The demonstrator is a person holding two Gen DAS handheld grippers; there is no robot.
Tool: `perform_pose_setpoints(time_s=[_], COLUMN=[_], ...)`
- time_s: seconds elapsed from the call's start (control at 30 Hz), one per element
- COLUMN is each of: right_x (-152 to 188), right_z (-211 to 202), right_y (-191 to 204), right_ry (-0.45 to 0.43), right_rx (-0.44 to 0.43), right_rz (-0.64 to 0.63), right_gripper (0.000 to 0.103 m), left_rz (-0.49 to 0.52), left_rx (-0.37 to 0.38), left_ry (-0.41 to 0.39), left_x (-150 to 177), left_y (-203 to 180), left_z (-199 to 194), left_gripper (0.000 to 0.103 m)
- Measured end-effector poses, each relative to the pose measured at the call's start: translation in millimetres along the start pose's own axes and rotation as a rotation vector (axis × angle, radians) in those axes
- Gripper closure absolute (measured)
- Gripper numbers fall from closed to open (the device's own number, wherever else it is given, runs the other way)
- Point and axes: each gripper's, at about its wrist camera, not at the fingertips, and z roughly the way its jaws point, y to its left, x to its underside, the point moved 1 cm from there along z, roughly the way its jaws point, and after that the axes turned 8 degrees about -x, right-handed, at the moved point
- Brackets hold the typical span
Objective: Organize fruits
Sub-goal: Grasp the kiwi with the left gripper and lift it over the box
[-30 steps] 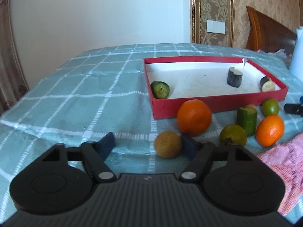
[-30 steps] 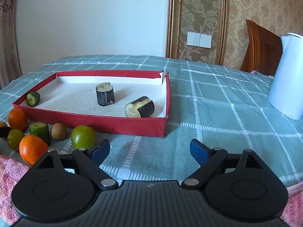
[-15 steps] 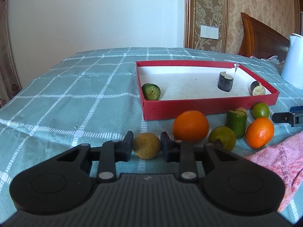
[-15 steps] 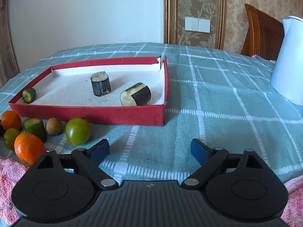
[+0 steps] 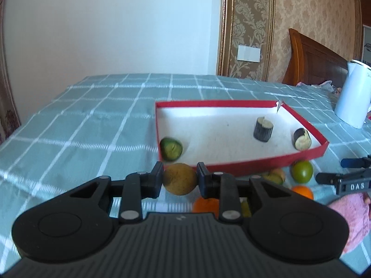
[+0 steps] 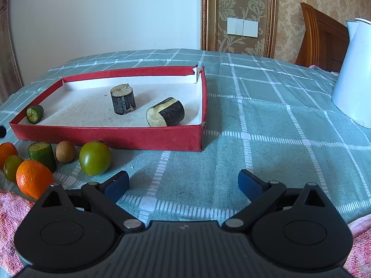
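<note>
My left gripper [image 5: 180,178] is shut on a brown round fruit [image 5: 180,182] and holds it lifted above the table, just before the near wall of the red tray [image 5: 266,162]. The tray holds a green cucumber piece [image 5: 171,148] and two dark eggplant pieces [image 5: 263,130]. My right gripper [image 6: 183,183] is open and empty over the tablecloth, right of the loose fruits: a green tomato [image 6: 94,158], an orange [image 6: 33,181], a small brown fruit [image 6: 65,151] and a cucumber piece [image 6: 42,154].
A white kettle [image 6: 354,74] stands at the right on the checked green tablecloth [image 6: 266,120]. A pink towel [image 6: 11,222] lies at the near edge. A wooden chair [image 6: 322,37] stands behind the table. A wall is at the back.
My left gripper closed on the brown fruit and lifted it up toward the tray. My right gripper stayed open and shifted only slightly.
</note>
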Motion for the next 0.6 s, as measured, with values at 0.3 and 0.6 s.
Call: perform_pose_setpoints(time_s=[0.3,0.6], right_x=[0.2,0.1], right_z=[0.1,0.2], right_y=[0.2,0.4], right_ry=[0.000,0.001], right_rx=[0.000,0.000], right_rz=[0.000,0.000], right_gripper=[0.002,0.001], left_rz=[0.069,0.053], left_rx=[0.015,-0.064], left_ry=[-0.064,0.042], left_x=[-41.5,-57.6], left_y=[-35.8,-43.3], left_z=[37.6,105.7], left_gripper=[0.075,0.075])
